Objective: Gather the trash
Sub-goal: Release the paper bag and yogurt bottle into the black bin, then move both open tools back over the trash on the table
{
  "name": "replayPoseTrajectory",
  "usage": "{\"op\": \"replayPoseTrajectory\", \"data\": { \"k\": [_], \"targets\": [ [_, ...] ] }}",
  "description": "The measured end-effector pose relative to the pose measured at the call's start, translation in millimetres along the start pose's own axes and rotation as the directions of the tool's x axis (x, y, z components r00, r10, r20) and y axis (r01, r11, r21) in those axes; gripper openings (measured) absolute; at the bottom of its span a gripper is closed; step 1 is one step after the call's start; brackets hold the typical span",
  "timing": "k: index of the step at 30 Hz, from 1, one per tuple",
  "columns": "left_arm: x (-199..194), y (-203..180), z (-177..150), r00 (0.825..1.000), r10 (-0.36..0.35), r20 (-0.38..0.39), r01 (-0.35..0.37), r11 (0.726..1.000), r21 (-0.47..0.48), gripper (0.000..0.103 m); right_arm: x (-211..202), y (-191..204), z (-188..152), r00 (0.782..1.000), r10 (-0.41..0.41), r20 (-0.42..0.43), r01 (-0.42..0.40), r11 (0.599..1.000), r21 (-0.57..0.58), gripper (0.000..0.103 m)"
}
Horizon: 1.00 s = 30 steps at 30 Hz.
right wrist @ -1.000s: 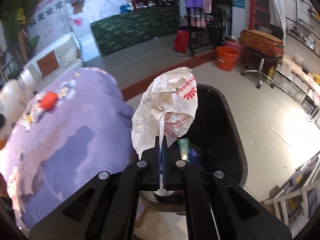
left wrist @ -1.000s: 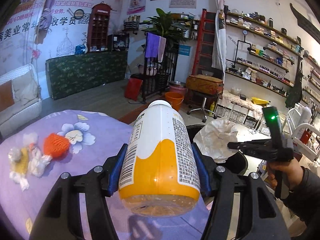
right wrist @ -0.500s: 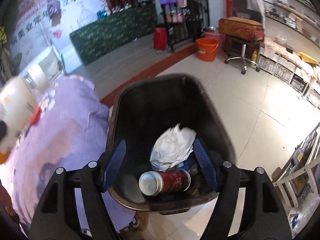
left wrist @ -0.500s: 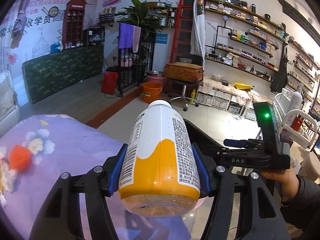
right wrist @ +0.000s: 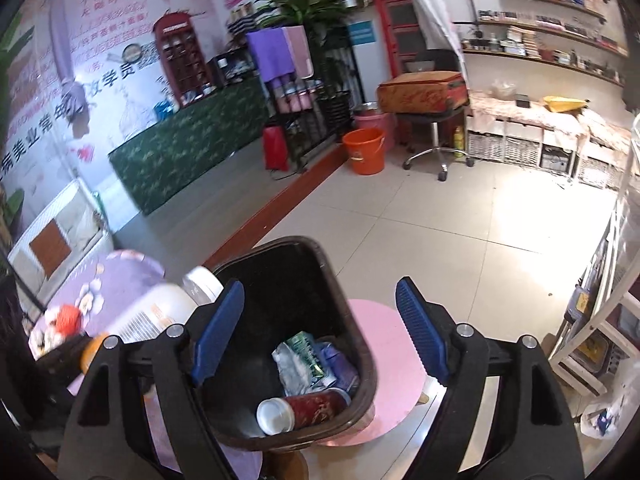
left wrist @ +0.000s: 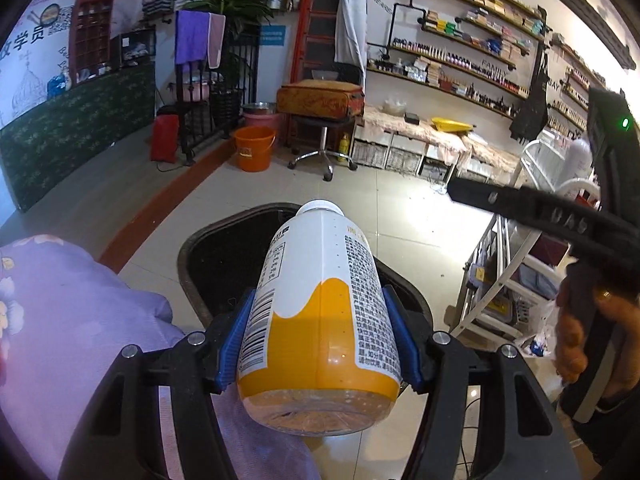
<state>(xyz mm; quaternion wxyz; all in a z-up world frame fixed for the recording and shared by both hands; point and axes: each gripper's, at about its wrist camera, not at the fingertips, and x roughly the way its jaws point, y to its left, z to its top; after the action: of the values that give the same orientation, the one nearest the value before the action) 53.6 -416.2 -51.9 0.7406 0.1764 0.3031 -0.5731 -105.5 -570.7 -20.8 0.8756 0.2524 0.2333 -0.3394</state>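
Note:
My left gripper [left wrist: 318,338] is shut on a white and orange plastic bottle [left wrist: 320,320], held cap forward over the near rim of the black trash bin [left wrist: 188,256]. The bottle also shows at the left of the right wrist view [right wrist: 160,312]. My right gripper [right wrist: 320,332] is open and empty, above the bin [right wrist: 360,344]. Inside the bin lie a red can [right wrist: 304,406], crumpled white paper [right wrist: 292,368] and other wrappers. The right gripper shows at the right of the left wrist view [left wrist: 520,204].
A table with a purple flowered cloth [left wrist: 60,304] stands left of the bin, with an orange net and small scraps on it [right wrist: 64,320]. A pink round mat [right wrist: 396,364] lies under the bin. An orange bucket [left wrist: 254,148], a stool [left wrist: 320,136] and shelves stand beyond.
The right gripper opened and dropped the white paper bag into the bin, then drew back to the right. The left gripper carried the bottle from over the table to over the bin.

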Motion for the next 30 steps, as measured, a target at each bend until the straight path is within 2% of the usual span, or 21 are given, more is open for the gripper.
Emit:
{"op": "replayPoseTrajectory", "data": {
  "k": [5, 7, 10, 14, 18, 23, 26, 30],
  "targets": [
    [21, -5, -3, 0.997, 0.023, -0.079, -0.021, 0.999, 0.029, 0.061, 0, -14, 3, 1.0, -0.012, -0.001, 0.013, 0.999, 0.037, 0.078],
    [24, -7, -4, 0.994, 0.055, -0.097, -0.049, 0.997, 0.063, 0.063, 1, -17, 4, 1.0, -0.01, -0.007, 0.011, 0.999, 0.052, 0.078],
    [21, -14, -4, 0.99, 0.113, -0.08, -0.102, 0.986, 0.128, 0.096, 2, -19, 4, 1.0, -0.014, -0.006, 0.014, 0.998, 0.055, 0.078],
    [10, -15, -9, 0.987, 0.152, -0.048, -0.143, 0.976, 0.163, 0.097, 2, -17, 4, 1.0, -0.012, -0.005, 0.012, 0.998, 0.059, 0.078],
    [-8, -4, -15, 0.982, 0.186, -0.02, -0.182, 0.977, 0.114, 0.097, 2, -11, 3, 1.0, 0.014, -0.006, -0.014, 0.998, 0.059, 0.079],
    [-45, 23, -36, 0.971, 0.24, 0.006, -0.24, 0.971, 0.016, 0.097, 11, 17, -4, 0.995, 0.087, -0.037, -0.086, 0.996, 0.024, 0.081],
    [-70, 42, -52, 0.952, 0.305, 0.005, -0.305, 0.951, -0.042, 0.097, 18, 45, -11, 0.987, 0.145, -0.07, -0.147, 0.989, -0.014, 0.082],
    [-107, 74, -75, 0.913, 0.408, -0.014, -0.406, 0.904, -0.131, 0.097, 30, 90, -21, 0.963, 0.238, -0.129, -0.248, 0.966, -0.07, 0.083]
  ]
}}
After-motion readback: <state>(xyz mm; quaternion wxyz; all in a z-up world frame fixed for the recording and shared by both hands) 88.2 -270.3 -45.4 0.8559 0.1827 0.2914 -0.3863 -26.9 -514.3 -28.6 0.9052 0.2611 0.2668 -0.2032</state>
